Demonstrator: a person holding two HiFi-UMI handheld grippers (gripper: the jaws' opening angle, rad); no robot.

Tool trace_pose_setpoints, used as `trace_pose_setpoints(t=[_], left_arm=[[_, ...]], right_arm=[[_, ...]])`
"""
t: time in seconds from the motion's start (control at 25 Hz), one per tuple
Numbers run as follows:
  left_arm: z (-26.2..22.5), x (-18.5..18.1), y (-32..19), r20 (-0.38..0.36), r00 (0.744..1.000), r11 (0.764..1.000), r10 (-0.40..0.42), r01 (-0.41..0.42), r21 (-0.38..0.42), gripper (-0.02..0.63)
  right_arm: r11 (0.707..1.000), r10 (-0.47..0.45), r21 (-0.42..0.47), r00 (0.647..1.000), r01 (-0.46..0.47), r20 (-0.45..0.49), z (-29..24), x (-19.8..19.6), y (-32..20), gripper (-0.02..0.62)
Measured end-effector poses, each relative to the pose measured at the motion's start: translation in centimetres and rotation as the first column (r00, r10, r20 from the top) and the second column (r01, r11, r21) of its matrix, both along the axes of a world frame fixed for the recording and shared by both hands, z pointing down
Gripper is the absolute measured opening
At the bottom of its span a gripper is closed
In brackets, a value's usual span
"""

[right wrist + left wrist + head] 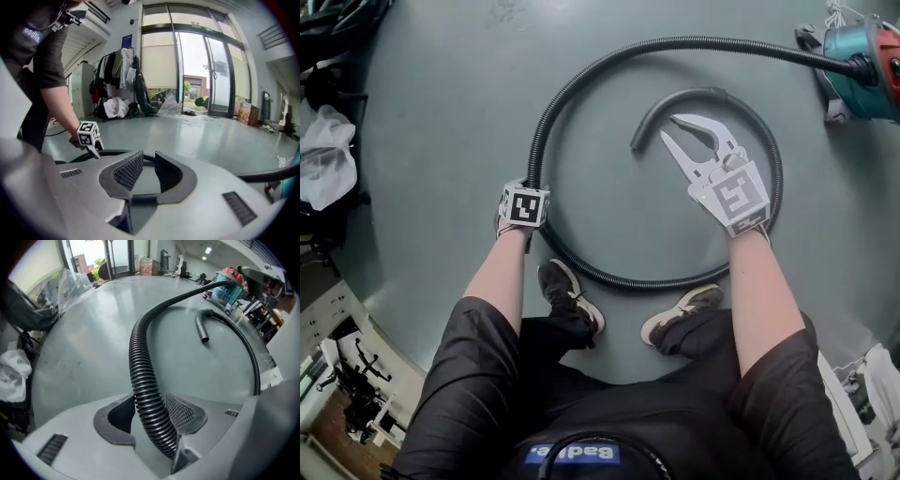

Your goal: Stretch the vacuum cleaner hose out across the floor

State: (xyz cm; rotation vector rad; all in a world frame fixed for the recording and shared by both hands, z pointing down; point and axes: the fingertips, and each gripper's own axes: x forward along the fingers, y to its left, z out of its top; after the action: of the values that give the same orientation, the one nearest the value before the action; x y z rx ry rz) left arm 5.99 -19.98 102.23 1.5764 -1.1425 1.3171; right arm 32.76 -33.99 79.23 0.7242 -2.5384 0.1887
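Head view: grey floor [441, 94], with hose [546, 117] coiled in a spiral from vacuum [862, 61] at top right, round past both shoes [570, 295], to a free end [637, 141] at centre. Clothes [323, 155] heaped at the left edge. Left gripper [525, 204] pointing down onto the coil's left side. Right gripper [668, 127] inside the coil, tips just beside the free end, not touching it.

Left gripper view: jaws clamped on hose [145, 380], ribbed tube passing up between both pads and curving off toward vacuum [229, 284]. White bag [11, 376] and clear plastic sheet [70, 284] at left.

Right gripper view: jaws slightly apart, holding nothing, only floor showing in the gap. Hose [112, 152] lying on the floor just beyond the tips, another stretch low at right. Left gripper's cube [88, 133] at left, under the person's arm. Clothes rack [119, 79] and glass doors [206, 70] behind.
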Motion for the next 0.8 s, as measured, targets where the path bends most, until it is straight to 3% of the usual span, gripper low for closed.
trace_pose_setpoints(t=[0.16, 0.28, 0.48, 0.8], left_arm=[[-5.2, 1.8, -3.0, -0.037, 0.988, 0.985, 0.152, -0.148, 0.085, 0.218], [-10.5, 4.0, -4.8, -0.091, 0.974, 0.969, 0.207, -0.192, 0.155, 0.216], [-19.3, 6.4, -4.7, -0.170, 0.955, 0.946, 0.243, -0.195, 0.259, 0.215], [-28.2, 9.3, -1.1, -0.252, 0.904, 0.899, 0.346, -0.243, 0.365, 0.213]], right_arm=[[0.985, -0.164, 0.037, 0.983, 0.168, -0.082, 0.3, -3.2, 1.2, 0.078], [0.946, -0.300, 0.087, 0.944, 0.313, -0.136, -0.4, -5.4, 2.1, 0.114], [0.831, -0.478, 0.173, 0.838, 0.529, -0.265, -1.9, -9.2, 4.3, 0.233], [0.614, -0.634, 0.251, 0.657, 0.748, -0.408, -4.5, -17.3, 9.2, 0.284]])
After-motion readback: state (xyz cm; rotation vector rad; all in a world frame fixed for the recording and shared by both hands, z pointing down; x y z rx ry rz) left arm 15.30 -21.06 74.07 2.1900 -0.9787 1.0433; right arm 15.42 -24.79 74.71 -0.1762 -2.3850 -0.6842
